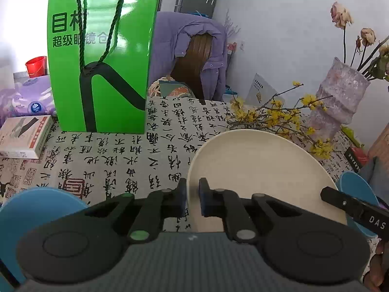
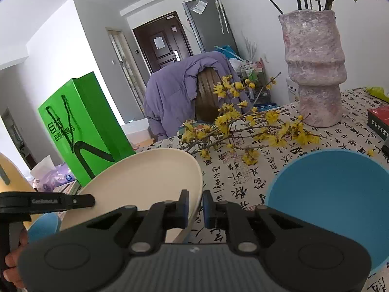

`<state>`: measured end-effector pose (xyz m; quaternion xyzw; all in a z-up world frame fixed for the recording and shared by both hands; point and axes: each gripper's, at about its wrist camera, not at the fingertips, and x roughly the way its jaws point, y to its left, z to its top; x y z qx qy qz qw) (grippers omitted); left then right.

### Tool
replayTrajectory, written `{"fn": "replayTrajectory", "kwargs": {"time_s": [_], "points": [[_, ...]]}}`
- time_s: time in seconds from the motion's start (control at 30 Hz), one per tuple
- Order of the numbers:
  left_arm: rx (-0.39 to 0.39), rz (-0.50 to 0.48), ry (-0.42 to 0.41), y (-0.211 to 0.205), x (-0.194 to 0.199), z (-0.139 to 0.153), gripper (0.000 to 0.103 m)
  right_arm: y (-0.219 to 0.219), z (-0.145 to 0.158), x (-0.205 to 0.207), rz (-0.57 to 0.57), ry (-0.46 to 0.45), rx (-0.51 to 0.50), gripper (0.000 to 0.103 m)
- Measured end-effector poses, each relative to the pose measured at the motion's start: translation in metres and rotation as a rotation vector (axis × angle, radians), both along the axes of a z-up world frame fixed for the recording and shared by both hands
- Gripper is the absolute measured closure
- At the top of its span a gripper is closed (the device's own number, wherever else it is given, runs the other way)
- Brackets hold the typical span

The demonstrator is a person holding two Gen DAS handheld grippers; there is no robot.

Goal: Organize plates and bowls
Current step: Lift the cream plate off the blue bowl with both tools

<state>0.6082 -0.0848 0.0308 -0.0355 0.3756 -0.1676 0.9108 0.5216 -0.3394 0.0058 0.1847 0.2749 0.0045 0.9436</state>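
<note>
- The left gripper point(image 1: 192, 196) has its jaws pinched on the left edge of the cream plate point(image 1: 262, 170). The rim sits between the blue pads.
- The right gripper point(image 2: 195, 206) pinches the other edge of the same plate point(image 2: 145, 182). So both tools hold one plate, one on each side.
- In the right wrist view the plate looks tipped up, so I think it is off the tablecloth point(image 1: 136, 150), but I cannot be sure.
- A big blue bowl point(image 2: 333, 194) sits just to the right of the plate.
- A blue dish point(image 1: 36, 209) sits low on the left. I cannot tell if it is a bowl or a plate.
- Nothing looks stacked yet. The job seems to be just starting. The plate and blue dishes all need a spot.
- Farther back lie yellow flower twigs point(image 2: 245, 126), a pink vase point(image 2: 316, 65) and a green bag point(image 1: 102, 56).
</note>
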Motion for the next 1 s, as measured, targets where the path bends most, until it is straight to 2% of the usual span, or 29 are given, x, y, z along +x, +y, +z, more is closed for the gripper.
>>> {"fn": "replayTrajectory", "kwargs": {"time_s": [0.23, 0.37, 0.6, 0.87, 1.0], "points": [[-0.009, 0.019, -0.026, 0.003, -0.016, 0.017, 0.094, 0.004, 0.011, -0.011, 0.004, -0.018, -0.013, 0.094], [-0.004, 0.024, -0.066, 0.007, -0.043, 0.033, 0.094, 0.007, 0.022, -0.033, 0.007, -0.041, -0.012, 0.094], [-0.017, 0.067, -0.134, 0.024, -0.119, 0.052, 0.095, 0.018, 0.035, -0.095, 0.031, -0.083, 0.009, 0.095], [-0.031, 0.17, -0.162, 0.059, -0.213, 0.049, 0.094, 0.05, 0.037, -0.17, 0.105, -0.106, 0.002, 0.095], [-0.014, 0.208, -0.192, 0.073, -0.26, 0.042, 0.094, 0.069, 0.032, -0.205, 0.122, -0.123, -0.023, 0.095]]}}
